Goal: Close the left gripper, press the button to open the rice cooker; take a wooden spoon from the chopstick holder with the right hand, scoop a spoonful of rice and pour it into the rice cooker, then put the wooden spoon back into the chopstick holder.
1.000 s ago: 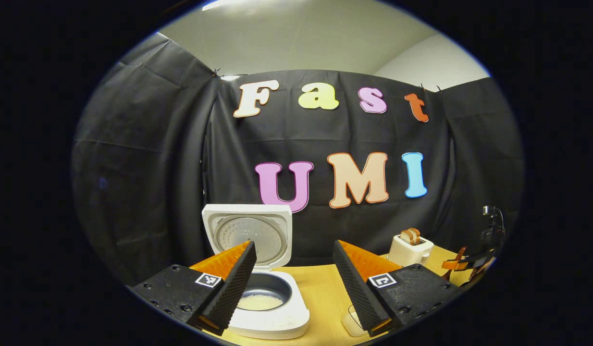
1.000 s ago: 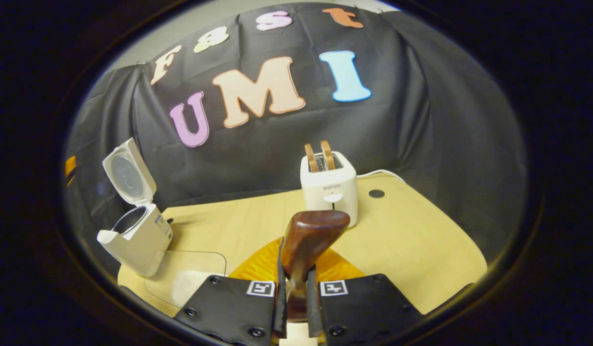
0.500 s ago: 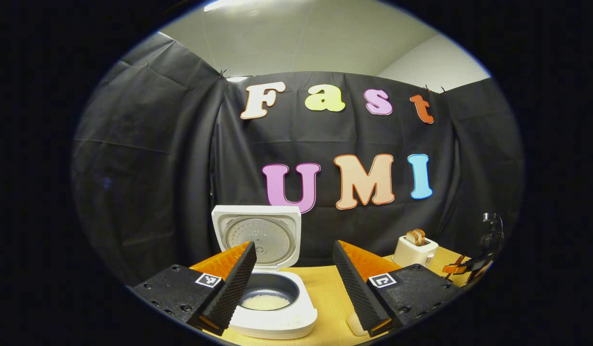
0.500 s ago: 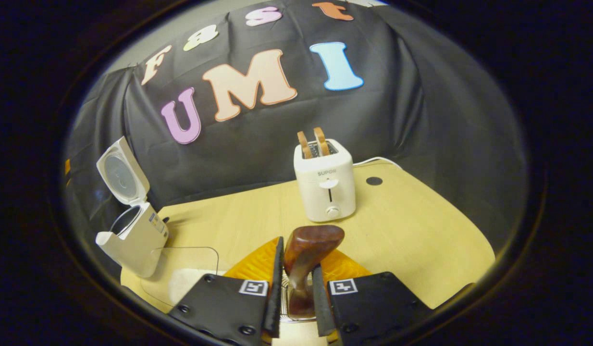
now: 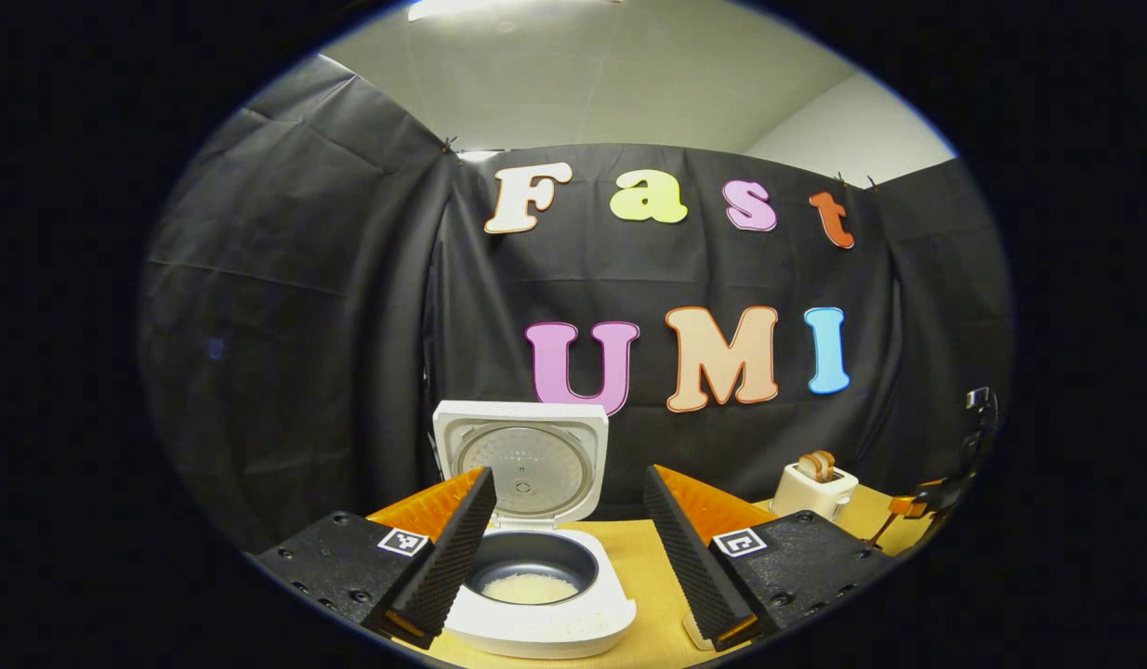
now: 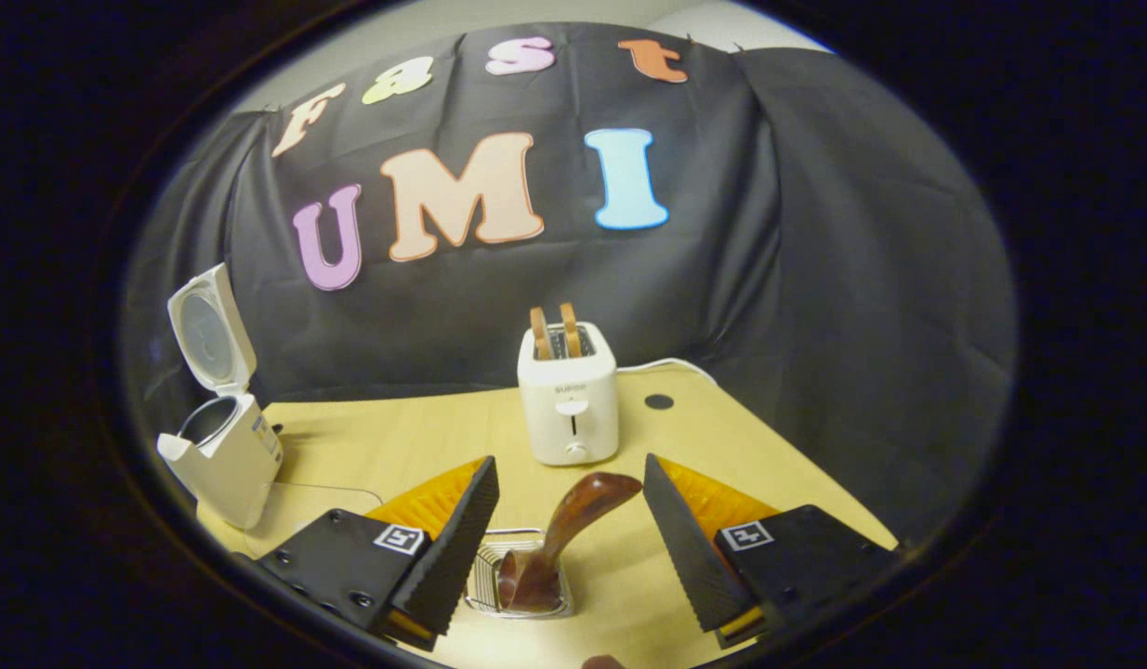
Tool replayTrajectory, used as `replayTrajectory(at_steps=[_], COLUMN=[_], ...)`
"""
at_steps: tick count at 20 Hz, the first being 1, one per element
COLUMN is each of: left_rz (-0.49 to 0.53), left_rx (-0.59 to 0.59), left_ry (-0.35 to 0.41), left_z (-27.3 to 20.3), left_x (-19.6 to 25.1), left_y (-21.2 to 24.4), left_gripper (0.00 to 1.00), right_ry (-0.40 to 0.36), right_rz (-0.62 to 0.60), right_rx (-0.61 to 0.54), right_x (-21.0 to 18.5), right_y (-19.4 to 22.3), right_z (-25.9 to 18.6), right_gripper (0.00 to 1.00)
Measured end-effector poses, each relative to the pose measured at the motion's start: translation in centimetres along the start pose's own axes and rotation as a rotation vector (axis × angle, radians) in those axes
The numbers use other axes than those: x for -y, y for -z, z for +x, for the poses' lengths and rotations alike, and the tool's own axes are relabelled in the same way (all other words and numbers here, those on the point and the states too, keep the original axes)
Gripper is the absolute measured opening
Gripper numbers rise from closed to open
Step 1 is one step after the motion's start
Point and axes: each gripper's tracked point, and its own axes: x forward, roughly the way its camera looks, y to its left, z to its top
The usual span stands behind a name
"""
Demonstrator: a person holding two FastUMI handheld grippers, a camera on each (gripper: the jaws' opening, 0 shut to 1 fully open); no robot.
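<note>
Rice cooker (image 5: pixel 536 576) lid up, rice in the pot. Wooden spoon (image 6: pixel 560 544) stands in the wire chopstick holder (image 6: pixel 488 581) on the table (image 6: pixel 425 446). Right hand-held gripper (image 6: pixel 570 548) spread wide, gripping nothing; left hand-held gripper (image 5: pixel 566 548) likewise (spoon-return step looks complete).

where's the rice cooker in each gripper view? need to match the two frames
Left gripper view: rice cooker at bottom centre, lid up, rice in the pot, its left side behind the gripper's own left finger.
Right gripper view: rice cooker at far left on the table's edge, seen from the side, lid up.
Shared landmark: the white toaster, far right in the left gripper view, centre in the right gripper view.
</note>
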Motion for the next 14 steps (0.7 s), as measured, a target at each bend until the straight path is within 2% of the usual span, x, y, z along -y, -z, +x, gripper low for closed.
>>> replayTrajectory(at_steps=[6, 10, 14], left_rz=[-0.025, -0.041, -0.041], left_rx=[-0.026, -0.035, -0.040], left_ry=[-0.003, 0.013, 0.020], left_z=[3.7, 7.8, 12.5], left_x=[-2.5, -4.0, -5.1], left_y=[-0.4, -1.6, -2.6], left_gripper=[0.93, 0.92, 0.94], right_ry=[-0.030, -0.072, -0.116], right_rz=[-0.060, -0.118, -0.126], right_rx=[0.082, 0.111, 0.115], right_x=[-2.8, -5.6, -8.2], right_y=[-4.8, -6.7, -7.4], right_z=[-3.2, -5.3, -7.3], right_gripper=[0.99, 0.99, 0.99])
